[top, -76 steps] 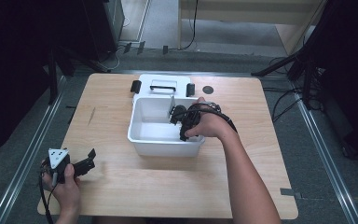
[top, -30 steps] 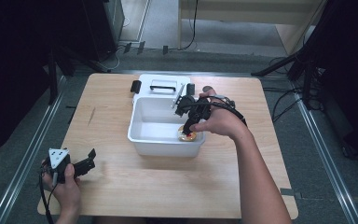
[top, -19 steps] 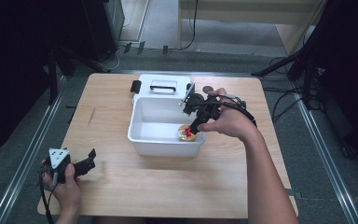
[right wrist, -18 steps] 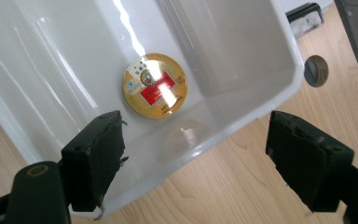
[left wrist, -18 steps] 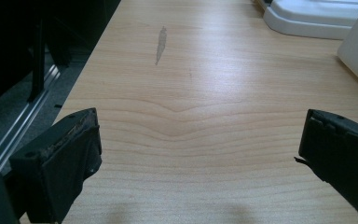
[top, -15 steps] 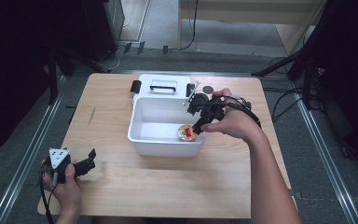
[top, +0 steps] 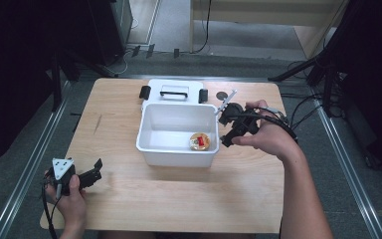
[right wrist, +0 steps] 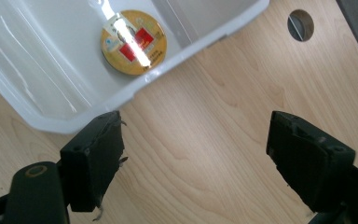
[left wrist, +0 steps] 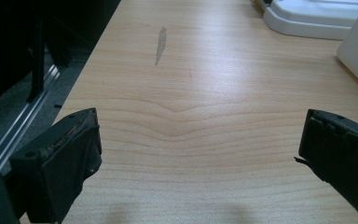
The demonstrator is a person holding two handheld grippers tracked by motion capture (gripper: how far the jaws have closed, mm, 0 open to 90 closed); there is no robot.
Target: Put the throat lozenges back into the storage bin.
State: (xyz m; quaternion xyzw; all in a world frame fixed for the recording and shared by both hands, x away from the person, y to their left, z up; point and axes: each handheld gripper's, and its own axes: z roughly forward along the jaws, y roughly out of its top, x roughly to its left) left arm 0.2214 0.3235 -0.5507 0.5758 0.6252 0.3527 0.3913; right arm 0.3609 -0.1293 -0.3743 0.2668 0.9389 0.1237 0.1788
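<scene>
Item: round tin, gold lid with a red label. We find it lying flat on the floor of the white bin, in the corner nearest our right hand; in the right gripper view the tin sits just inside the bin's wall, with a streak of glare across its lid.

Item: right gripper. We hold it just outside the bin's right wall, above the bare wooden table. Its jaws stand wide apart with nothing between them, and in its own view the right gripper looks down on wood, with the bin's corner at upper left.

Item: left gripper. We hold it at the table's near left corner, well apart from the bin. In its own view the left gripper has jaws spread wide and empty over the table, close to the wood.

Item: white lid with a handle and black latches, lying flat on the table just behind the bin.

Item: round hole in the tabletop, beside the lid's right end; in the right gripper view the hole lies past the bin's corner
</scene>
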